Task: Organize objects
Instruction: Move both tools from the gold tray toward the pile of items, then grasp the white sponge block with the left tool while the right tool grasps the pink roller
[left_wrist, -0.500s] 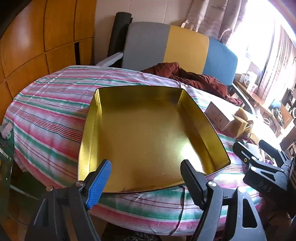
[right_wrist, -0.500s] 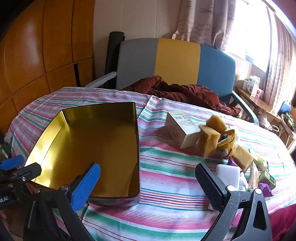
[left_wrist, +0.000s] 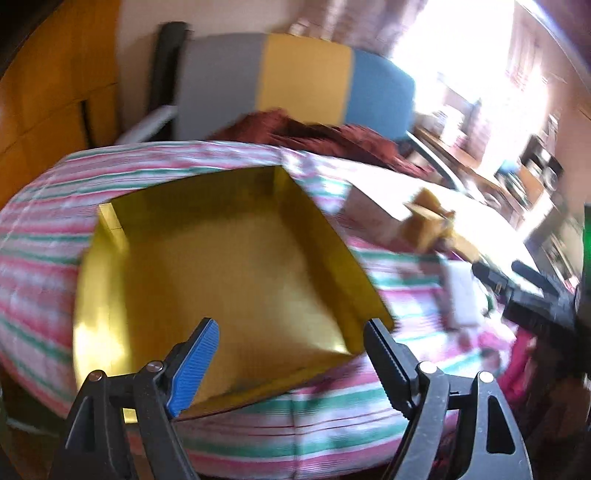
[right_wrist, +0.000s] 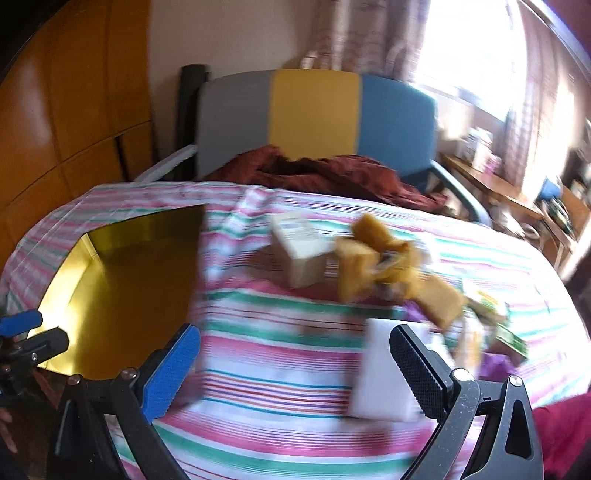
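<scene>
An empty gold metal tray (left_wrist: 229, 280) lies on the striped tablecloth; it also shows at the left of the right wrist view (right_wrist: 122, 295). My left gripper (left_wrist: 291, 354) is open and empty over the tray's near edge. My right gripper (right_wrist: 295, 358) is open and empty, low over the cloth, with a white block (right_wrist: 384, 373) just inside its right finger. Beyond it lie a cream box (right_wrist: 299, 254), a yellow-brown plush toy (right_wrist: 384, 266), and small green and purple packets (right_wrist: 506, 332). Both views are blurred by motion.
The round table wears a pink, green and white striped cloth (right_wrist: 280, 424). A grey, yellow and blue chair (right_wrist: 314, 114) with a dark red garment (right_wrist: 332, 173) stands behind it. Wooden panels are at the left, a cluttered shelf at the right.
Both grippers have moved to the right. The right gripper has come closer to the white block and the pile of objects. The tray has not moved.
</scene>
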